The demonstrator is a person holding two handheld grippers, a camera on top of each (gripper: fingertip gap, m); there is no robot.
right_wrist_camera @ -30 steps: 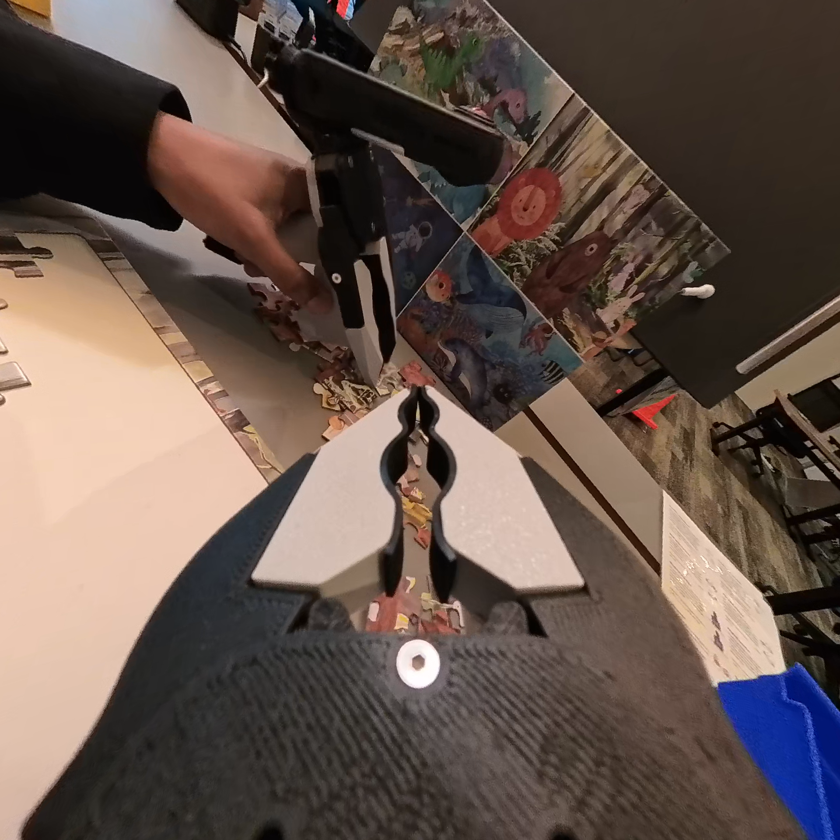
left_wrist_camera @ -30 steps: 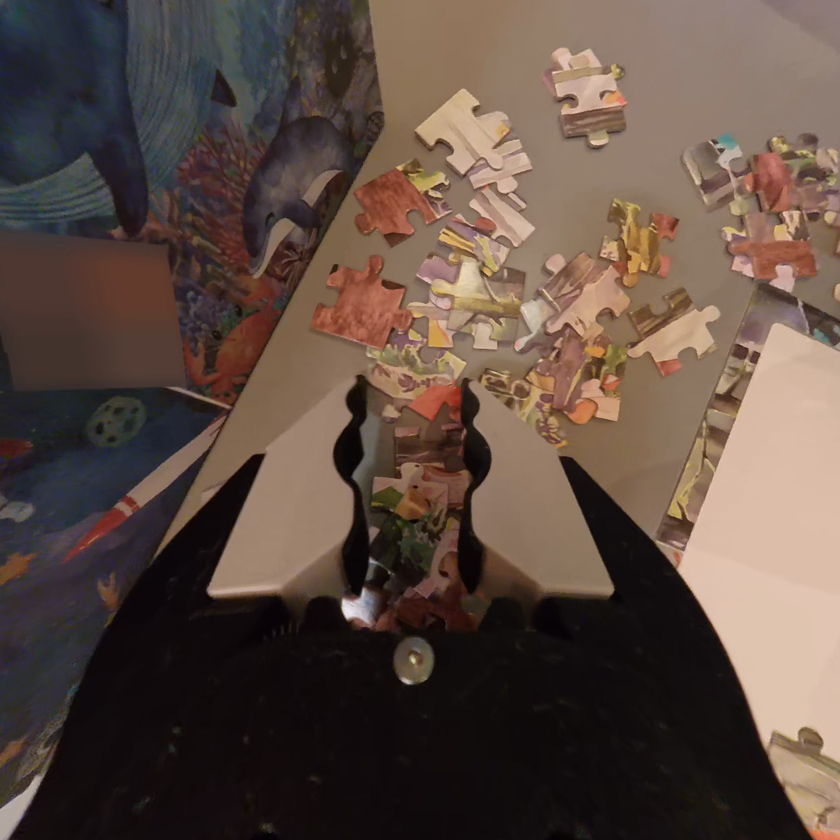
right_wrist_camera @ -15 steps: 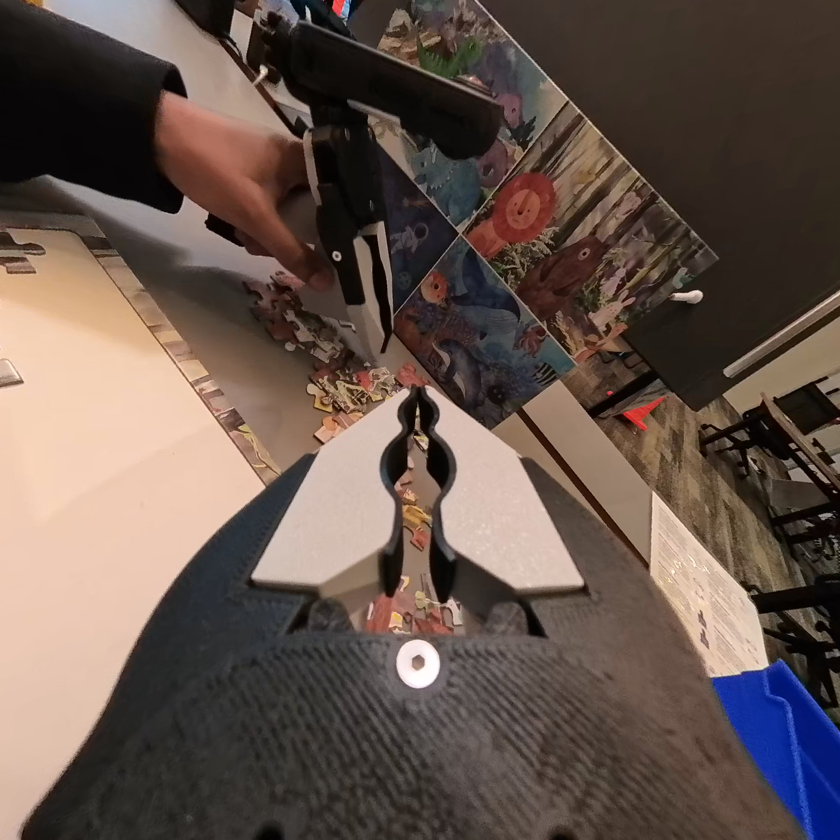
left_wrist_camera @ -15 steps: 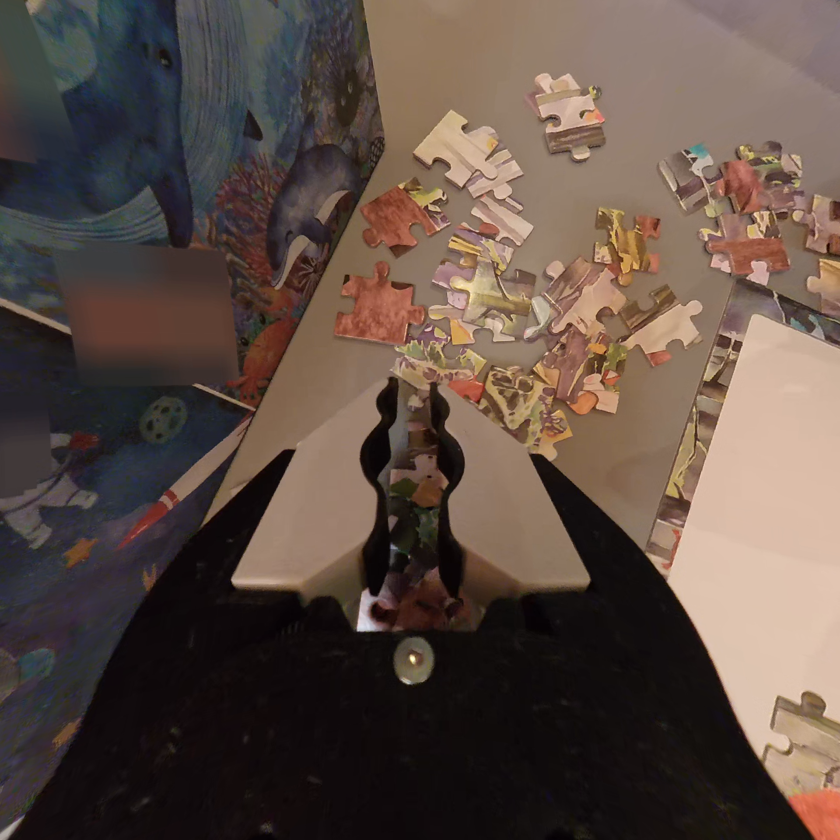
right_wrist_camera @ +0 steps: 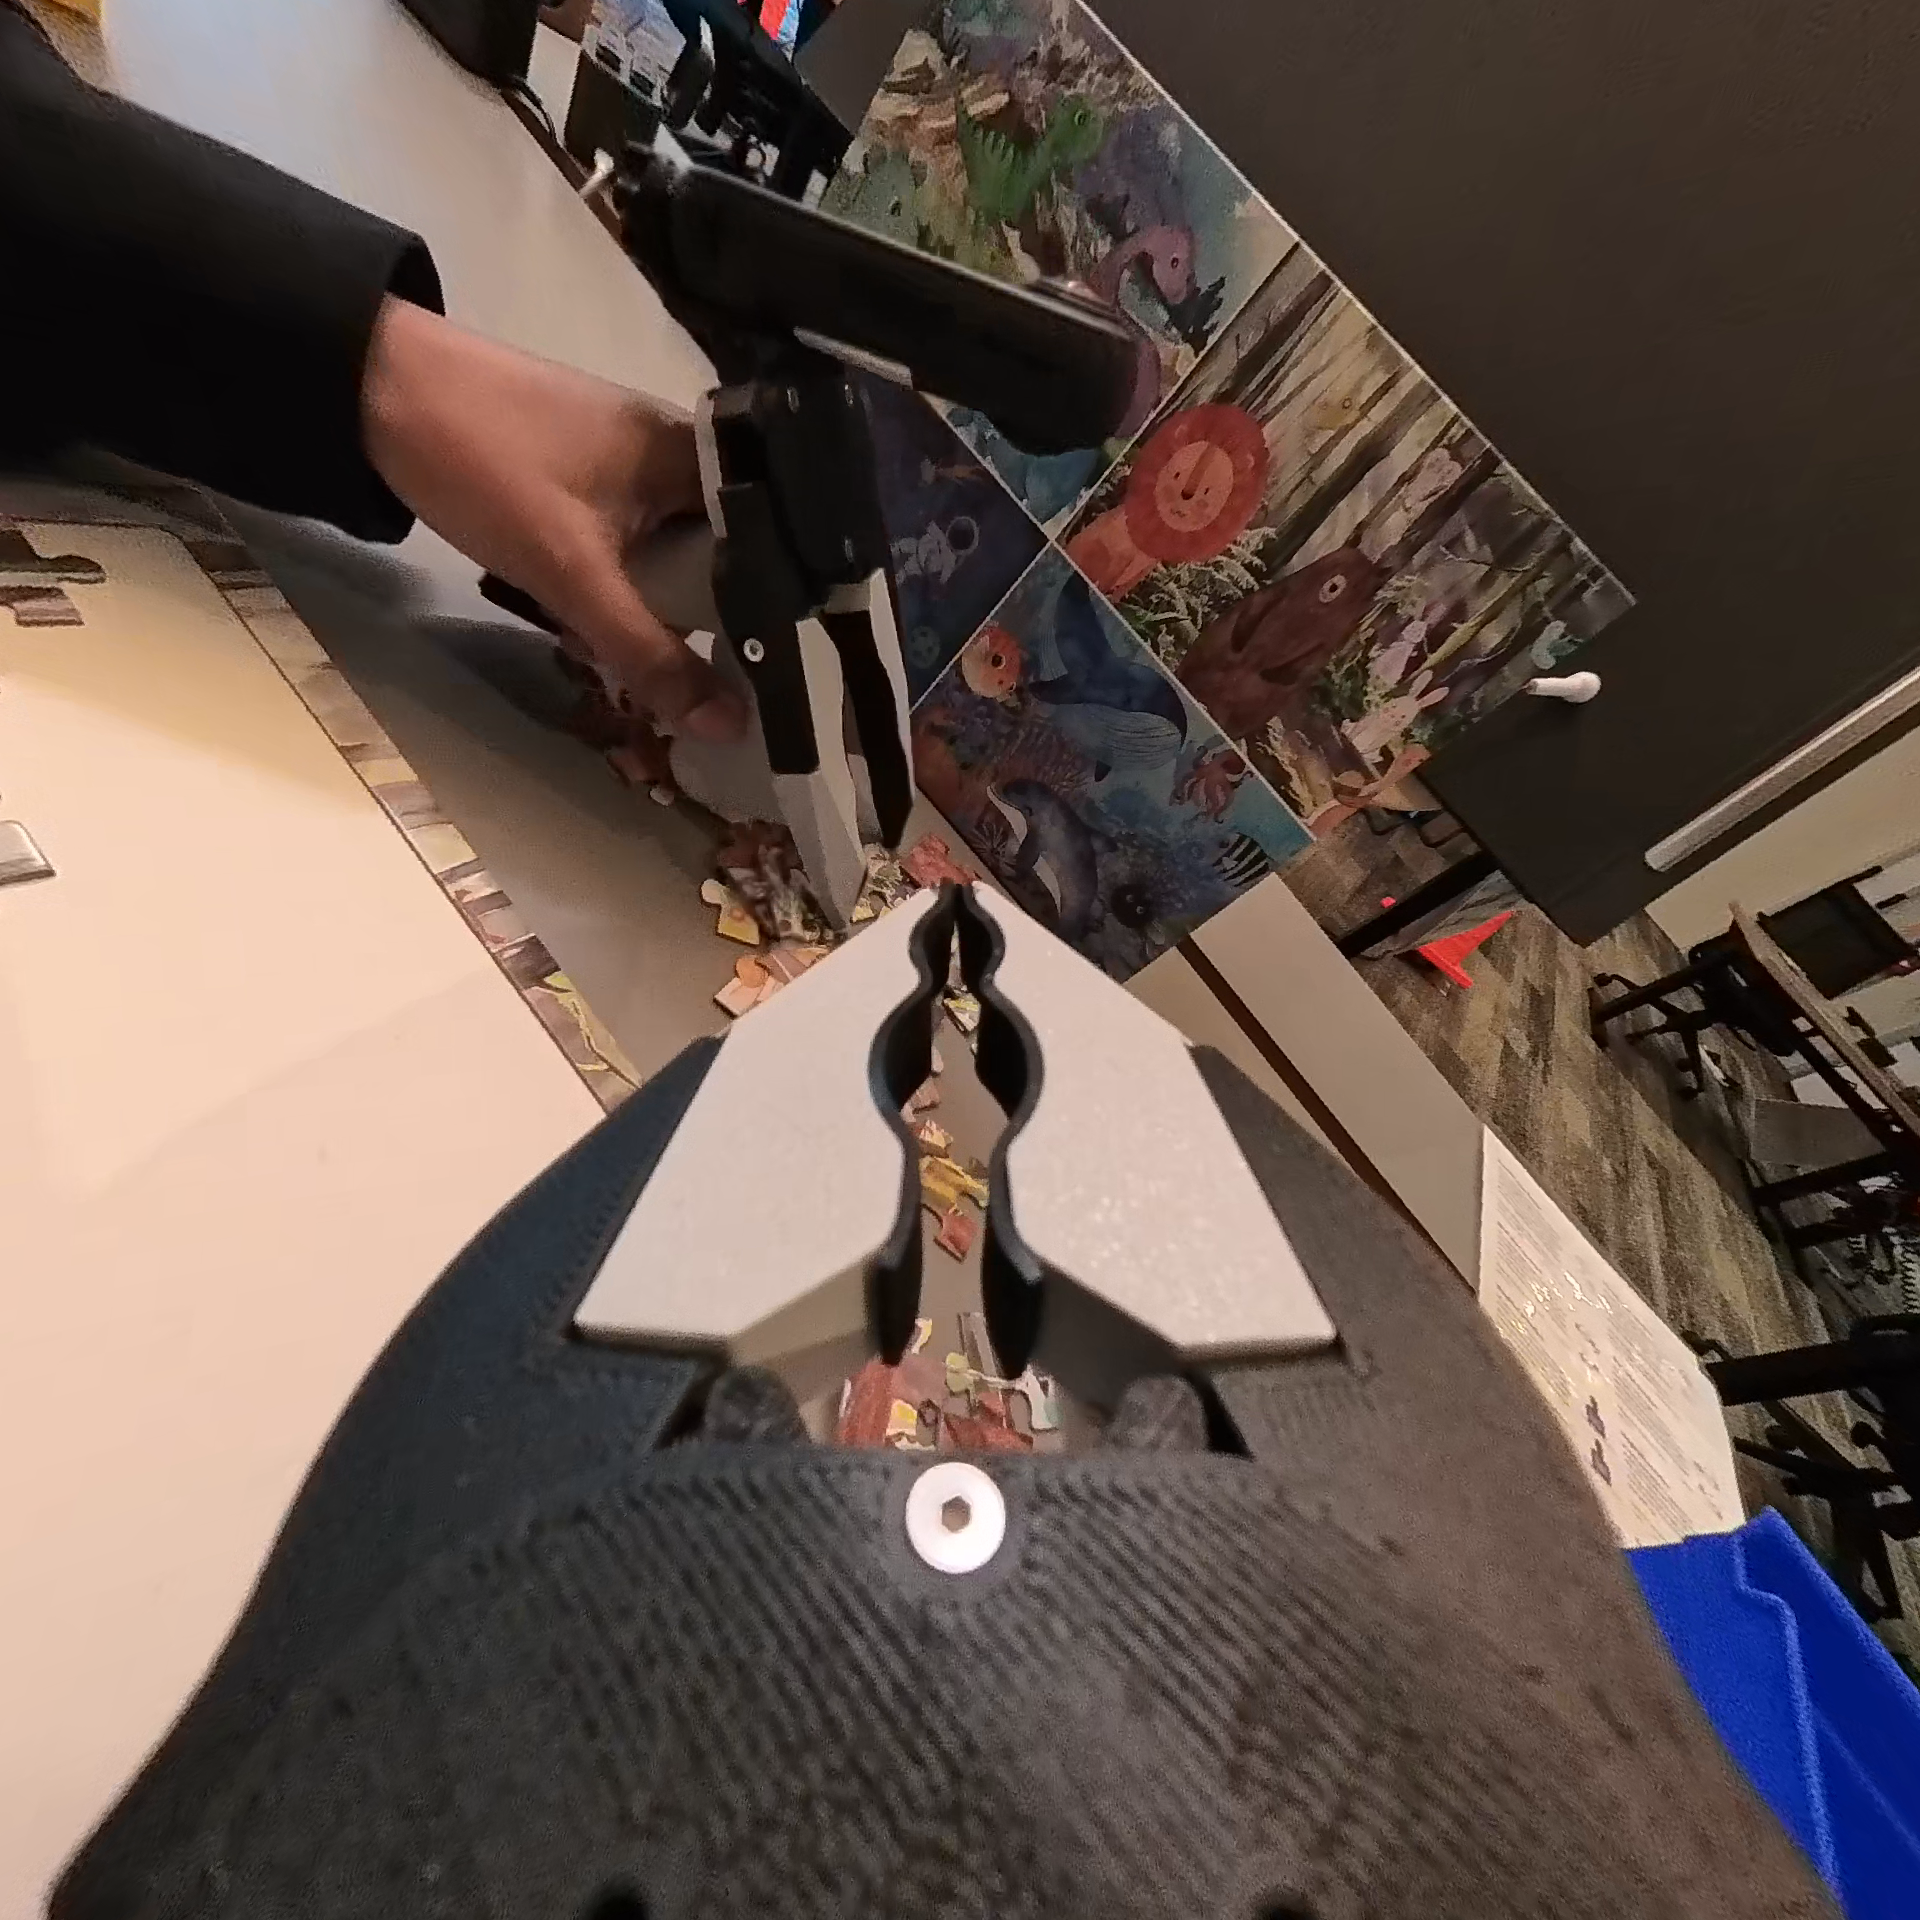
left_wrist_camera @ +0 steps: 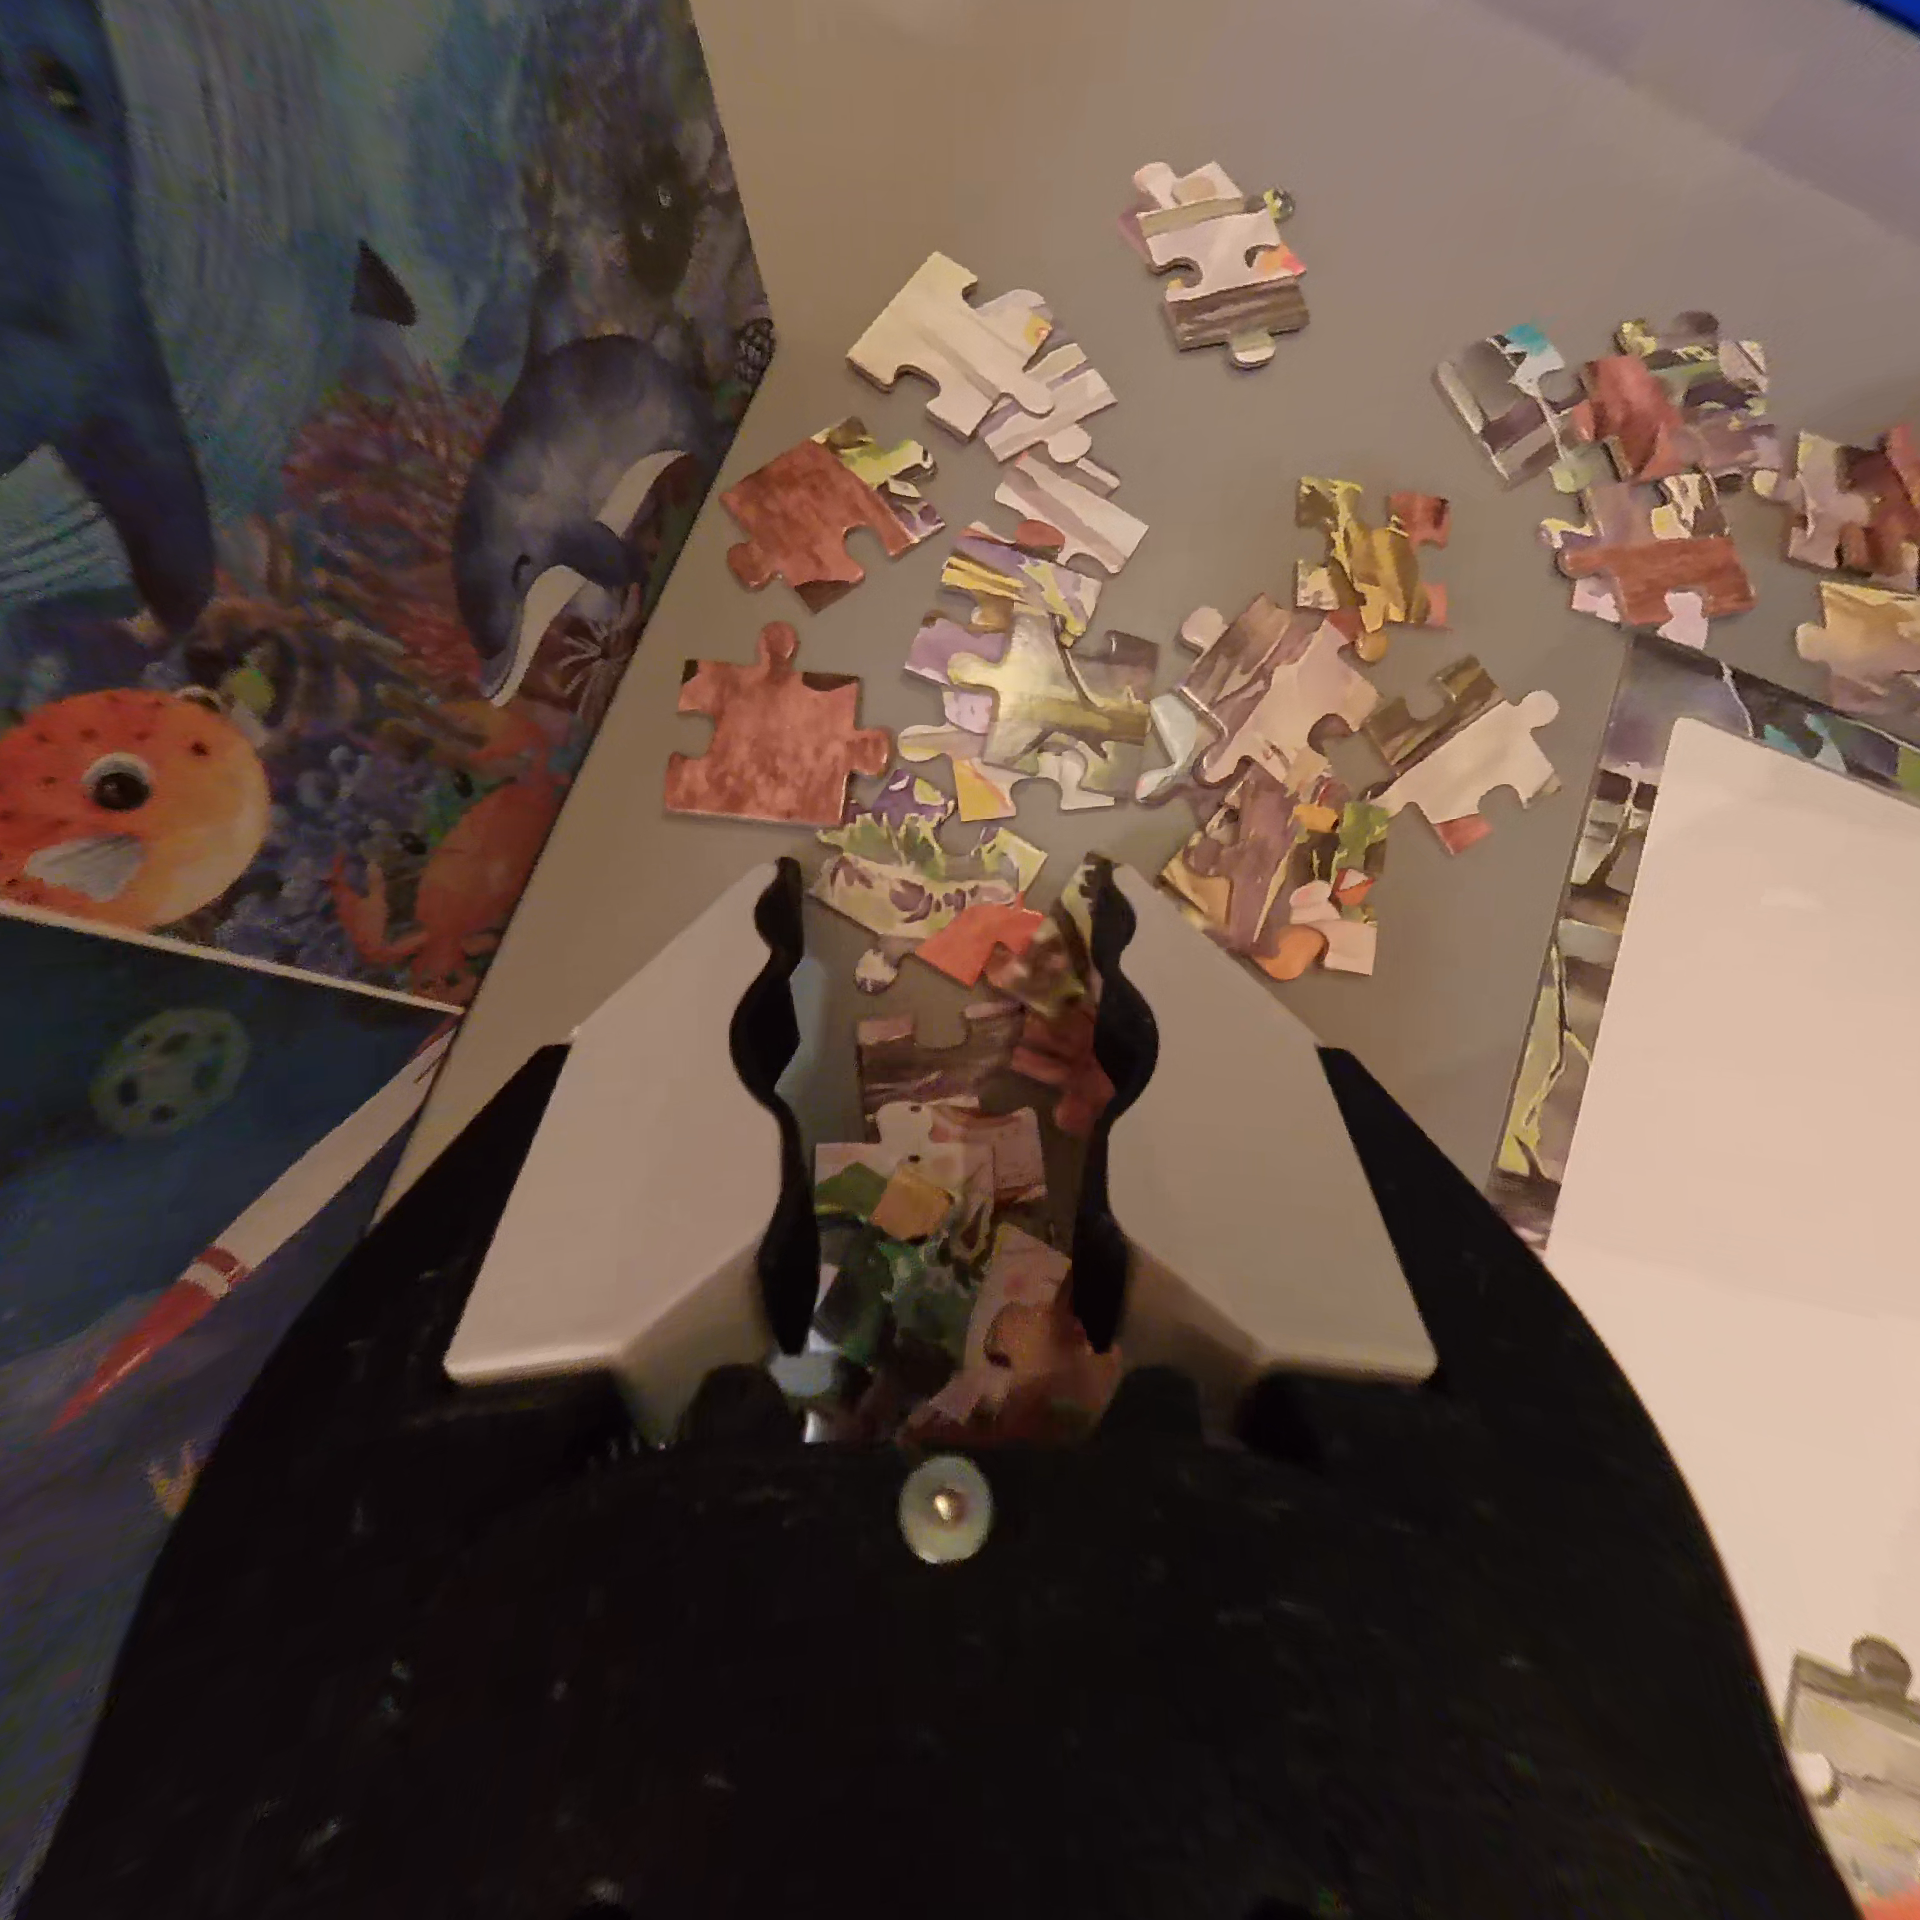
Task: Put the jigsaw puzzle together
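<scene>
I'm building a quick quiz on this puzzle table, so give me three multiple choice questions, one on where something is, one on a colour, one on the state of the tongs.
1. Where do the loose jigsaw pieces lie?
A. on the grey table, between the ocean picture and the puzzle board
B. inside the blue bin
C. stacked on the puzzle board

2. What colour is the round fish on the ocean picture?
A. green
B. orange
C. white

3. How do the left tongs stand?
A. shut on a piece
B. open over the pile, holding nothing
C. out of view

Answers: 1 A, the pieces are scattered on the bare table left of the puzzle board. 2 B, its body is orange with spots. 3 B, a wide gap shows between the fingers and pieces lie below it.
</scene>
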